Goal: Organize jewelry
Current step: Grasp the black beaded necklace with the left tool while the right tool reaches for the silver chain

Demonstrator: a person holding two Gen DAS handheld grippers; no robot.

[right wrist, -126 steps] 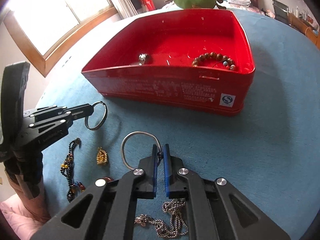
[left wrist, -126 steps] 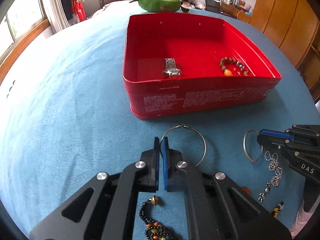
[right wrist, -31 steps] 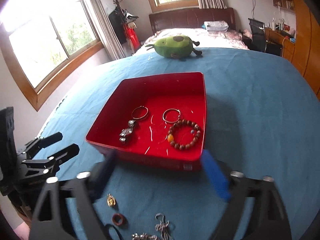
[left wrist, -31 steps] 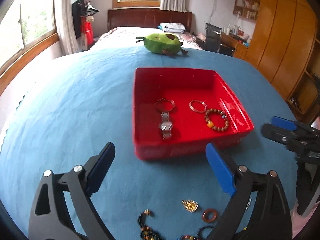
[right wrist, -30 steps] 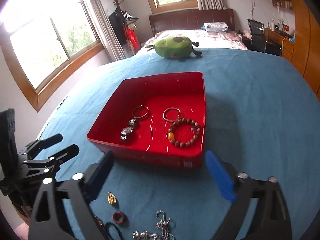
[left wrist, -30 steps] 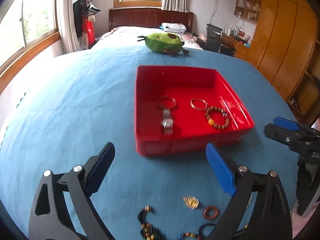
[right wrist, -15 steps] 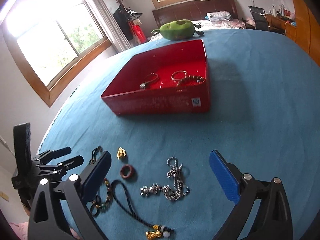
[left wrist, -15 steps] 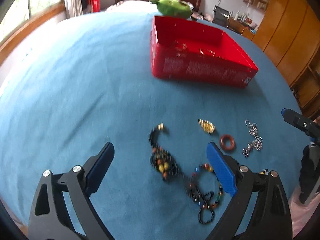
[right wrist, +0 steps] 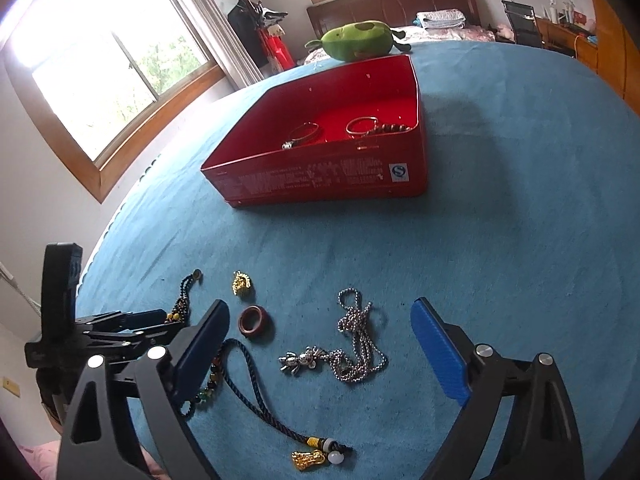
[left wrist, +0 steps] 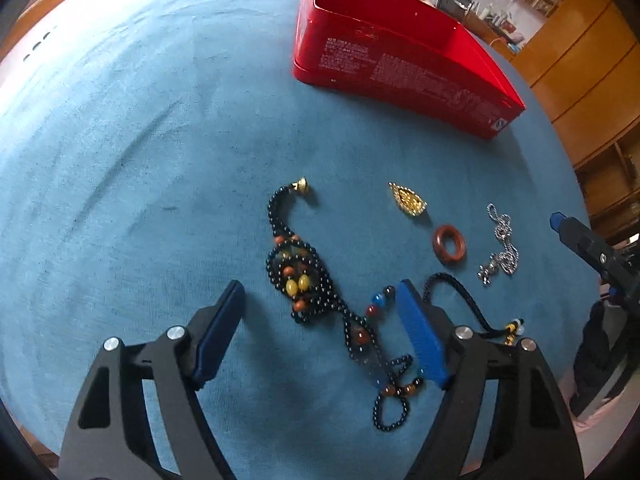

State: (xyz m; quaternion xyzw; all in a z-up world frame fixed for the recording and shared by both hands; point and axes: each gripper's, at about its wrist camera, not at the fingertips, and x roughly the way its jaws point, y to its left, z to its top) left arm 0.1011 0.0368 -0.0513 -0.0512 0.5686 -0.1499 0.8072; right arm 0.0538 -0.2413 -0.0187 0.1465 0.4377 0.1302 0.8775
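Both tools gape wide, left tool (left wrist: 320,336) over beaded necklace (left wrist: 304,276)

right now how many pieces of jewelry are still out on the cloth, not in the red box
5: black bead strand far left, gold pendant, brown ring, silver chain rightmost, dark cord with gold charm nearest. The hand-held grippers may hide others.

The right gripper (right wrist: 320,344) hung wide open above a silver chain necklace (right wrist: 352,344) on blue cloth (right wrist: 500,240). Beyond sat a red tin (right wrist: 332,180) holding what looked like bangles (right wrist: 304,132).
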